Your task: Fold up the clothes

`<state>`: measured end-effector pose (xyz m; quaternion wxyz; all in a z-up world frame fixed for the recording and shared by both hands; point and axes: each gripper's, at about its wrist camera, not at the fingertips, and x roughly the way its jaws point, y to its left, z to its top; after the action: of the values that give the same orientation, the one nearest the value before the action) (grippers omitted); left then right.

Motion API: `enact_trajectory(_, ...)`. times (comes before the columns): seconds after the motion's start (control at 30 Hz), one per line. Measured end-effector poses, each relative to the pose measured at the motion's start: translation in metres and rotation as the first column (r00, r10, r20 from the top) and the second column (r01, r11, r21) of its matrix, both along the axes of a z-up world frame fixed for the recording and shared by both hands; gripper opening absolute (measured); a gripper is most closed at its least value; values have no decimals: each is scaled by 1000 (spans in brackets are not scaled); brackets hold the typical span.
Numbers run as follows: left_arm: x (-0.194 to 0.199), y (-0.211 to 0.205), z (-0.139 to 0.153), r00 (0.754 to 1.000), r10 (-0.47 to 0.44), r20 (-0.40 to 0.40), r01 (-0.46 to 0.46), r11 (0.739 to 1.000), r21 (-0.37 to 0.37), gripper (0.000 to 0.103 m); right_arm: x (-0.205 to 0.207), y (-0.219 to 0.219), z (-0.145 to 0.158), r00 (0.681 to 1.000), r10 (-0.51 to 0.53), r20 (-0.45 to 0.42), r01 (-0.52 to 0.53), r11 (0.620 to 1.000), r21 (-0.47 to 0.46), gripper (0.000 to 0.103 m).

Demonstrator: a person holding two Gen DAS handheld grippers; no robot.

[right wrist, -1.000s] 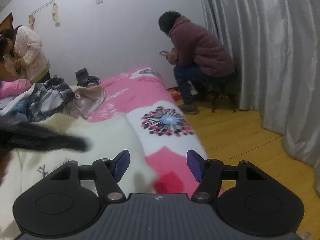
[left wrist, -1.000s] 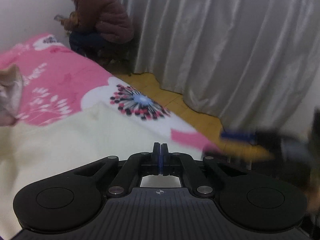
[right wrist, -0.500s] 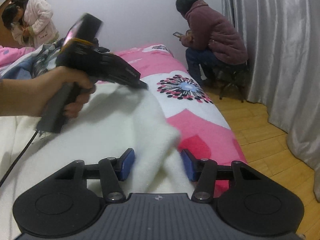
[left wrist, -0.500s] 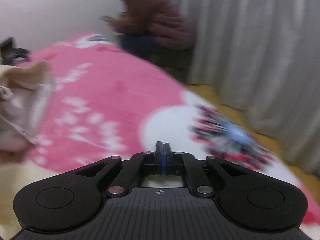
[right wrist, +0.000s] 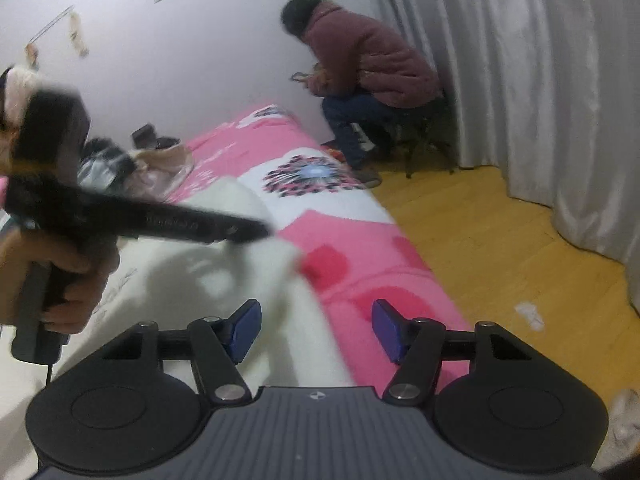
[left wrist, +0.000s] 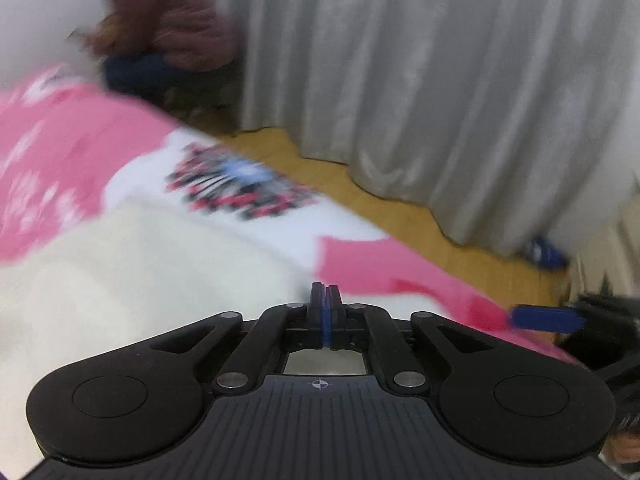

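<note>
Bed (right wrist: 360, 248), near edge: right claw (right wrist: 316, 330) opening, white garment (right wrist: 224, 280) lying between its fingers. Left claw (right wrist: 256, 232) and hand (right wrist: 60, 280) cross over the garment ahead. Clothes pile (right wrist: 160, 160) at far side. Wooden floor (right wrist: 500, 248) alongside: open.

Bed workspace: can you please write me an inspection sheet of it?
Surface: pink bed cover, flowered.
Job's things: white garment spread on it.
Clutter: clothes pile further back.
Claws: left claw shut at the garment's edge, grip unclear; right claw opening, garment's edge between its jaws, not pressed.
Cables: cord hangs under the left handle.
Surroundings: seated person, curtain, wooden floor.
</note>
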<state>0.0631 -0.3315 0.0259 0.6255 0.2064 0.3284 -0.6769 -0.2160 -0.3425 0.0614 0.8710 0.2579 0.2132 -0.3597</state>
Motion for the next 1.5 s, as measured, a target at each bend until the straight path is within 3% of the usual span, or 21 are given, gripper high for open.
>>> enact_trajectory(0.1,24,2,-7,998,56,-37,-56,998,-4,5,-5,-17,-3,998,-56,-4,56,998,20,64)
enact_trajectory(0.17,31,-4,-5,993,89,-74,-89,996,9,4,5,-32,-13,997,-42,-66,45,998,47,63)
enact_trajectory(0.23,20,-9,-1,996,83,-13,-83,996,18,4,6,-34,-12,999,-22,-37,24,998,63,62)
enact_trajectory(0.3,15,-11,3,997,72,35,-73,997,24,4,1,-26,0,998,41,52,-41,999,1,62)
enact_trajectory(0.33,17,-10,4,997,76,26,-77,997,28,4,4,-23,2,996,65,54,-64,998,-30,64)
enact_trajectory(0.43,25,-8,3,994,109,-28,-107,993,39,4,19,-20,0,991,133,12,-132,988,-75,64)
enact_trajectory(0.53,24,-8,0,990,135,-34,-134,990,40,4,53,-29,-12,973,221,-72,-223,974,-33,69)
enact_trajectory(0.6,20,-9,1,991,131,-8,-131,990,44,4,63,-31,-11,968,240,-69,-243,968,-55,70)
enact_trajectory(0.67,17,-10,2,992,123,15,-124,991,51,4,67,-37,-8,971,234,-37,-236,970,-58,67)
enact_trajectory(0.8,18,-8,3,993,120,12,-121,991,56,4,58,-53,-13,987,149,51,-151,988,34,58)
enact_trajectory(1.0,17,-1,7,992,109,59,-113,992,58,4,60,-35,-15,996,78,-37,-79,996,-32,55)
enact_trajectory(1.1,27,16,0,983,159,86,-164,985,53,4,54,-36,-14,997,75,-31,-76,997,-32,55)
enact_trajectory(1.17,48,32,-4,973,230,-31,-229,972,46,4,44,-33,-11,998,67,2,-67,997,-40,55)
enact_trajectory(1.23,52,37,3,955,286,-77,-283,958,52,3,33,-21,-3,1000,11,16,-9,994,-108,51)
enact_trajectory(1.3,37,35,18,973,229,-26,-228,973,16,1,14,-4,13,996,-58,73,74,970,-232,52)
enact_trajectory(1.33,29,34,26,980,199,-2,-199,980,-1,1,8,-2,19,991,-30,133,64,964,-259,52)
enact_trajectory(1.4,20,26,32,989,143,-32,-144,989,-25,1,-1,0,30,966,49,253,28,956,-292,56)
enact_trajectory(1.43,18,19,31,991,120,-61,-122,992,-21,1,7,-2,33,956,117,269,-36,956,-290,57)
enact_trajectory(1.5,17,4,19,992,89,-84,-88,996,22,0,36,-9,31,945,244,218,-183,947,-266,53)
